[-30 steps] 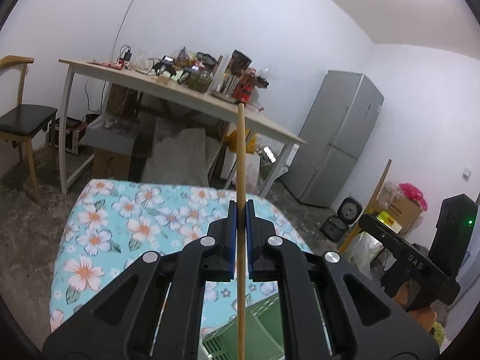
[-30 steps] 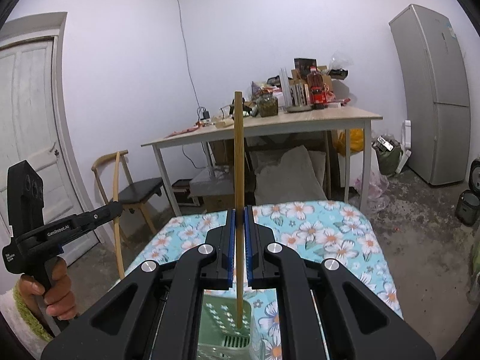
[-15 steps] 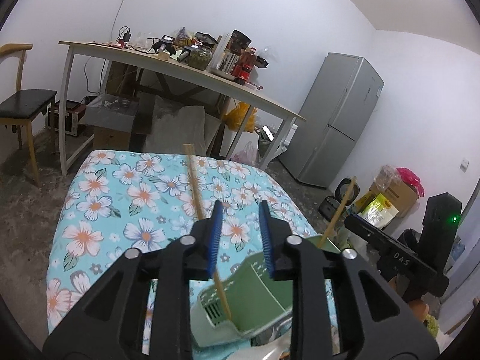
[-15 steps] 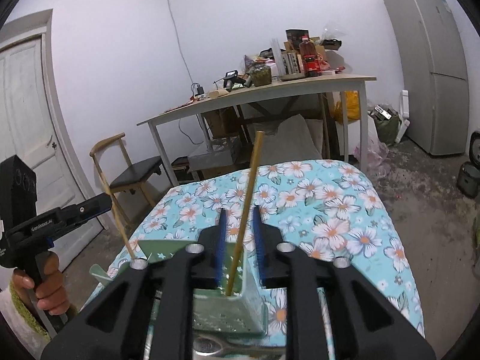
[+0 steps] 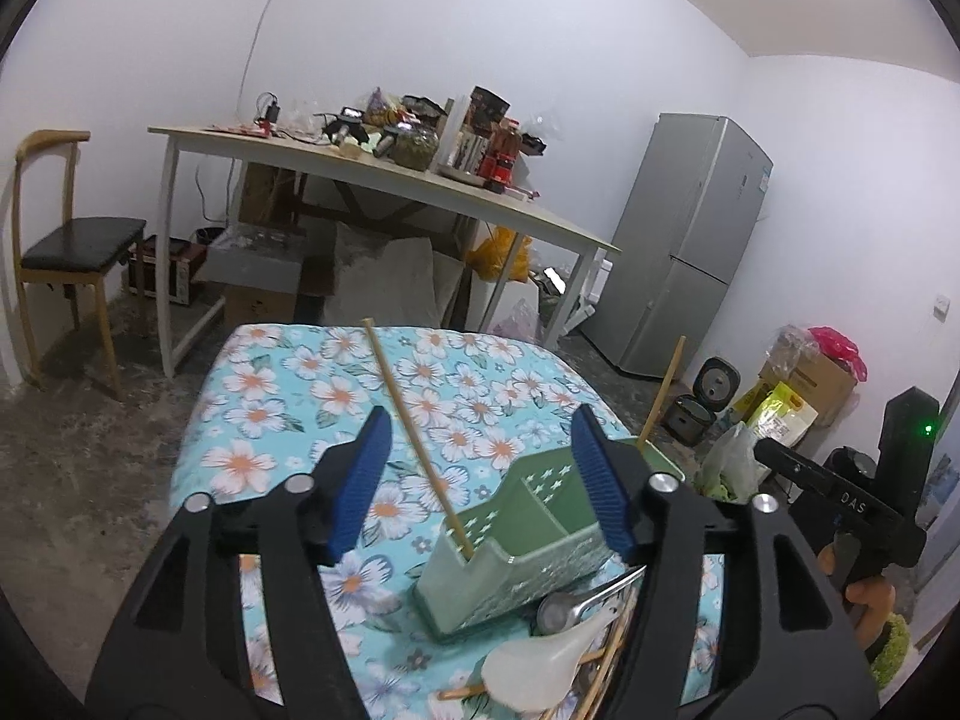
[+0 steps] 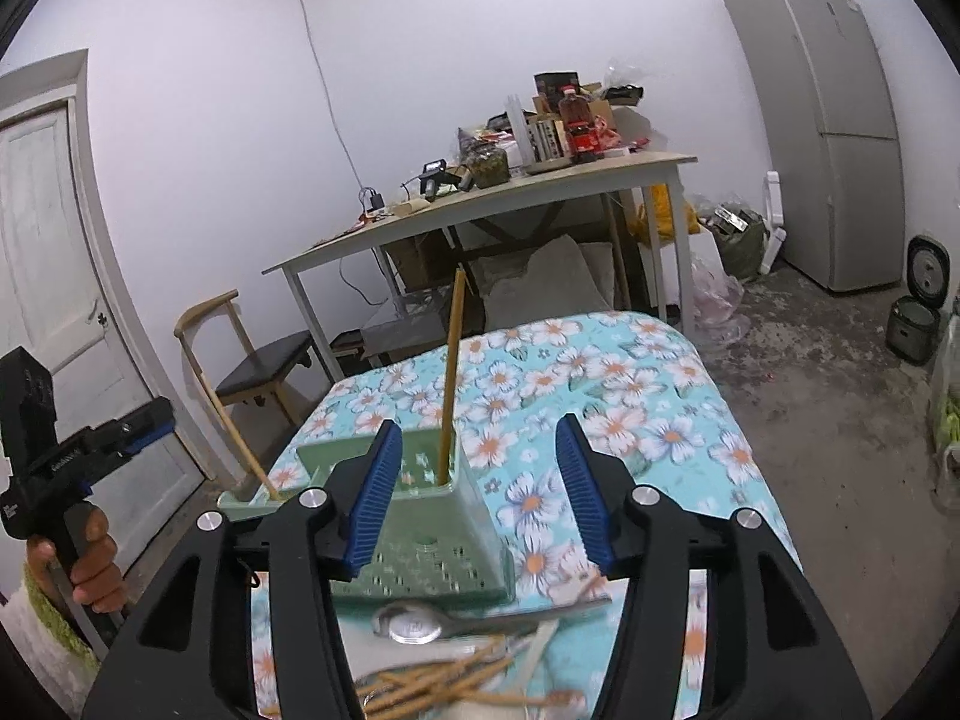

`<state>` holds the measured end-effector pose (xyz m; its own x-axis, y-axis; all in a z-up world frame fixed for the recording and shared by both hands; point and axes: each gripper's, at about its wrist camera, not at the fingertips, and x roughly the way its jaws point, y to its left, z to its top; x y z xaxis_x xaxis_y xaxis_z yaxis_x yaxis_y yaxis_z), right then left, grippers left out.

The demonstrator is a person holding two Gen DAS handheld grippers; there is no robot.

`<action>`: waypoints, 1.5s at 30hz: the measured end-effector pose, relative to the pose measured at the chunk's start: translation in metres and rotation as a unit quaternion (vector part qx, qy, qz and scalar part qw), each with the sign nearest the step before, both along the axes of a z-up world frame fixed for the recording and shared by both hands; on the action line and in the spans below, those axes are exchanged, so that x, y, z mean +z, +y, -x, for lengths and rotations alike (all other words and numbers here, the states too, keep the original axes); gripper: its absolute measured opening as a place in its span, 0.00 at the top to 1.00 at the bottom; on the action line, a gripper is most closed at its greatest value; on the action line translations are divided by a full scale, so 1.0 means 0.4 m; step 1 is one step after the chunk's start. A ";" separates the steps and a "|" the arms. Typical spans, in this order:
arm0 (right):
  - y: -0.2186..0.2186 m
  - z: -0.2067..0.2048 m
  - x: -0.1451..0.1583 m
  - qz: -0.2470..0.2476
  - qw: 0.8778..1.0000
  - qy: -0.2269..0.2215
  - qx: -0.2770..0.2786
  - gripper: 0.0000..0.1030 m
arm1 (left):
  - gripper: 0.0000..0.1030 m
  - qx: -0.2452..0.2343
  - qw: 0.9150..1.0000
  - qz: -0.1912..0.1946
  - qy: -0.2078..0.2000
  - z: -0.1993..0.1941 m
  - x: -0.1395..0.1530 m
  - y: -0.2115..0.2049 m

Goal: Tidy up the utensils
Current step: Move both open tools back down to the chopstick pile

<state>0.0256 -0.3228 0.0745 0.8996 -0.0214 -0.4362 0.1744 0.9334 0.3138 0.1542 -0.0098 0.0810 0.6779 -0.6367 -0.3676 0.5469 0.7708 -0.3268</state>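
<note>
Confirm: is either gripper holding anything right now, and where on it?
Nothing is held. The left gripper and right gripper are both open, and the two chopsticks stand free in the green caddy.

caddy (image 5: 528, 531) pale green, white star dots | chopsticks (image 6: 449, 387) tan wood | cloth (image 6: 606, 384) turquoise, white-orange flowers | left tool (image 5: 480, 480) black, blue pads | right tool (image 6: 477, 483) black, blue pads | spoon (image 6: 414, 624) silver

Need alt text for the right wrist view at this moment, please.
The open right gripper hovers over a green utensil holder on a floral tablecloth, one chopstick standing in each end compartment; a metal spoon and loose chopsticks lie nearer.
</note>
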 end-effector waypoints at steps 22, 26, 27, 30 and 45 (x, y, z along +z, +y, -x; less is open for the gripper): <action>0.081 0.094 -0.221 -0.149 0.981 0.117 0.048 0.48 | 0.34 -0.076 0.990 -0.098 0.065 0.176 -0.163 0.026; 0.098 0.080 -0.227 -0.163 0.977 0.121 0.060 0.48 | 0.37 -0.089 0.989 -0.095 0.076 0.180 -0.183 0.008; 0.105 0.076 -0.231 -0.168 0.976 0.123 0.066 0.48 | 0.39 -0.096 0.987 -0.101 0.075 0.184 -0.189 -0.001; 0.125 0.074 -0.242 -0.176 0.972 0.131 0.077 0.48 | 0.45 -0.112 0.983 -0.125 0.069 0.201 -0.211 -0.028; 0.179 0.012 -0.380 -0.236 0.943 0.226 0.067 0.62 | 0.77 -0.180 0.955 -0.200 0.128 0.184 -0.341 -0.124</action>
